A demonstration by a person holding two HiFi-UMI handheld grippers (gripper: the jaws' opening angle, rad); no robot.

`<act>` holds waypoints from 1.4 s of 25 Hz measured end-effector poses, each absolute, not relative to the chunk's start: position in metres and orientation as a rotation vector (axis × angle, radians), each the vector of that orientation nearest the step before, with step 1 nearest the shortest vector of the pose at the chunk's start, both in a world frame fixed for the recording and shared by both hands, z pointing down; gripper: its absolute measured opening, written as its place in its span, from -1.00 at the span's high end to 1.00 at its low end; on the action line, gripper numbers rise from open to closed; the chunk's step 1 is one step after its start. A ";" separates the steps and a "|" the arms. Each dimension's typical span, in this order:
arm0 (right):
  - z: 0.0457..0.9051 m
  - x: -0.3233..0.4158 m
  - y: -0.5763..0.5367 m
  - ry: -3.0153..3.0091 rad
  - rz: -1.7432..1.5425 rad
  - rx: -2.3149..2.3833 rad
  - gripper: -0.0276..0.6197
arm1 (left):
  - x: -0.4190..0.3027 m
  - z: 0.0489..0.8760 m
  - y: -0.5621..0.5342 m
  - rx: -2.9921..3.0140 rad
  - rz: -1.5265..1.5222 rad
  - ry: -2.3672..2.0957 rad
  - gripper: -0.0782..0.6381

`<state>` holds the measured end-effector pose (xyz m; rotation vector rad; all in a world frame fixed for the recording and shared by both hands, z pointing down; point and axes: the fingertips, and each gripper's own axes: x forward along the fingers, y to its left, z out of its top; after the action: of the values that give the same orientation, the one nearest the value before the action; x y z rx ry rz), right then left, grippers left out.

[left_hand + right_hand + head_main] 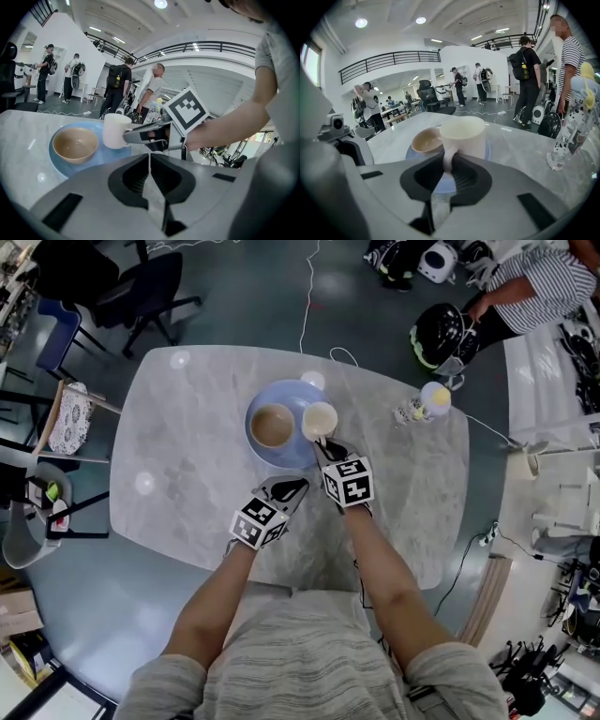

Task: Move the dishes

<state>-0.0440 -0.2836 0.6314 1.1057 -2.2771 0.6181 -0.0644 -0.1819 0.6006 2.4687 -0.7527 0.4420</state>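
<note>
Grey marbled table [187, 446] bearing a blue plate [272, 457] stands on dark floor [244, 296].

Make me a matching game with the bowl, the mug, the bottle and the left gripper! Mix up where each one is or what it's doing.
Things:
1. bowl
2. mug
3. bottle
4. left gripper

Places or states:
A. shut, nothing in it
B. on the blue plate
C. held by its handle in the right gripper
D. at the table's right side, away from the plate

Pairs: 1-B, 2-C, 3-D, 4-A
</note>
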 end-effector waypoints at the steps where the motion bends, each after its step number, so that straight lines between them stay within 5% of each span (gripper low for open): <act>1: 0.633 -0.045 -0.286 -2.277 0.618 1.104 0.73 | -0.066 0.602 -0.183 2.465 0.444 -0.755 0.70; 20: 0.657 -0.056 -0.284 -2.256 0.608 1.115 0.70 | -0.074 0.611 -0.187 2.448 0.442 -0.755 0.70; 24: 0.657 -0.056 -0.282 -2.249 0.597 1.115 0.43 | -0.076 0.609 -0.188 2.450 0.441 -0.762 0.71; 35: 0.642 -0.048 -0.274 -2.241 0.561 1.166 0.37 | -0.077 0.601 -0.184 2.469 0.440 -0.773 0.70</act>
<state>-0.0475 -0.2742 0.6419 1.1661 -2.2411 0.5605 -0.0773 -0.1845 0.6009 2.4691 -0.7730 0.4404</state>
